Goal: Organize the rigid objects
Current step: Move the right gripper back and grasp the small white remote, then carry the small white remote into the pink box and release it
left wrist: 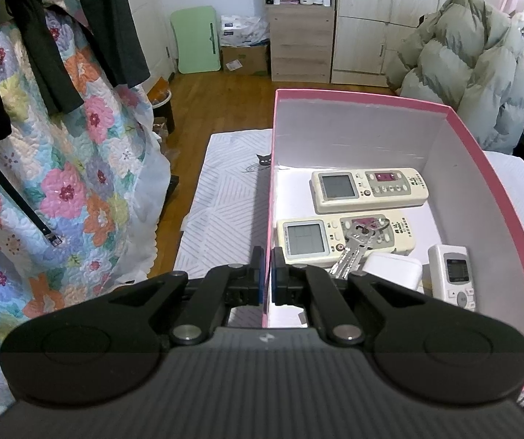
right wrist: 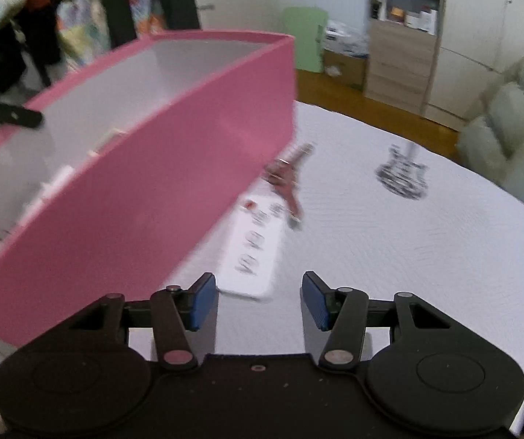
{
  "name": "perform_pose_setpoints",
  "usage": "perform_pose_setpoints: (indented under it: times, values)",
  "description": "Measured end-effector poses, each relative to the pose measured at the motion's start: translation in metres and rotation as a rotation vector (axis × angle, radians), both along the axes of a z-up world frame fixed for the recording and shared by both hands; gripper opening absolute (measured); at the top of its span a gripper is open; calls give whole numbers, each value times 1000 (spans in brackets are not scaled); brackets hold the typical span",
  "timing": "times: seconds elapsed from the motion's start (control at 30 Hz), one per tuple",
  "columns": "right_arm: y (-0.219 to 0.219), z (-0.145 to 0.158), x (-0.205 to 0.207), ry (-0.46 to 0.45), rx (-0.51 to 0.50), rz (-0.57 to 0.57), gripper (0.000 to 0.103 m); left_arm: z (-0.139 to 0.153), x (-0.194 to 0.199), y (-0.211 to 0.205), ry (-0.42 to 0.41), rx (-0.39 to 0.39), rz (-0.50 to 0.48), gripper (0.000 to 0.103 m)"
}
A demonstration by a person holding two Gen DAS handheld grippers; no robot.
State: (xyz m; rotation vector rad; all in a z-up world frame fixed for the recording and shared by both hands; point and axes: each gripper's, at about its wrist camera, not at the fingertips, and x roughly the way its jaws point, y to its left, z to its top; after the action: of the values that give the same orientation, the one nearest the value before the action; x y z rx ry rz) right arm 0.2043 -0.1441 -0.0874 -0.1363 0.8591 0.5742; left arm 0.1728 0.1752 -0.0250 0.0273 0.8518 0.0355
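Pink box (left wrist: 481,190) wall is clamped in our left gripper (left wrist: 268,274); our right gripper (right wrist: 260,301), spread wide, nears the power strip (right wrist: 254,252). Tilting could spill the remotes (left wrist: 368,190).

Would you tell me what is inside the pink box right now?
Inside the pink box lie two beige remotes, a bunch of keys resting on the nearer one, a white block and a small white remote. The left gripper hides the near corner.

The left tongs (left wrist: 268,274) pinch the pink box (left wrist: 481,168) by its wall; just ahead inside lie two remotes (left wrist: 346,237) and keys (left wrist: 353,256).
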Motion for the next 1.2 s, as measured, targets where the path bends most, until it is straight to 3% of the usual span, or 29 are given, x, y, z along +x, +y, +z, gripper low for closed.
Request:
perform_pose_setpoints:
  times: [0.1,0.17,0.2,0.43,0.5,0.6,0.63,0.67,0.9,1.2]
  values:
    - [16,-9,13,-12,3,-4,58,0,1,-3,-1,13,1,3]
    - [24,-12,17,-50,-36,-14,47,1,1,-3,2,19,-6,3]
    - [26,-10,16,-64,-59,-7,46,1,2,-4,4,26,-11,3]
    - [13,-3,8,3,-84,-15,48,1,3,-3,2,19,-16,3]
    - [17,-7,10,1,-99,7,55,1,4,-3,5,10,-14,3]
    - [22,-10,22,-12,-63,-4,57,-1,4,-3,6,11,-11,3]
    - [25,-10,25,-24,-71,-2,54,-1,4,-3,8,9,-10,3]
    - [26,-9,27,-25,-73,0,43,-1,4,-2,8,8,-10,3]
    - [13,-3,17,-35,-24,-64,43,-1,3,0,7,1,-4,3]
    - [7,32,-14,-131,8,-64,43,-2,4,3,9,-21,1,3]
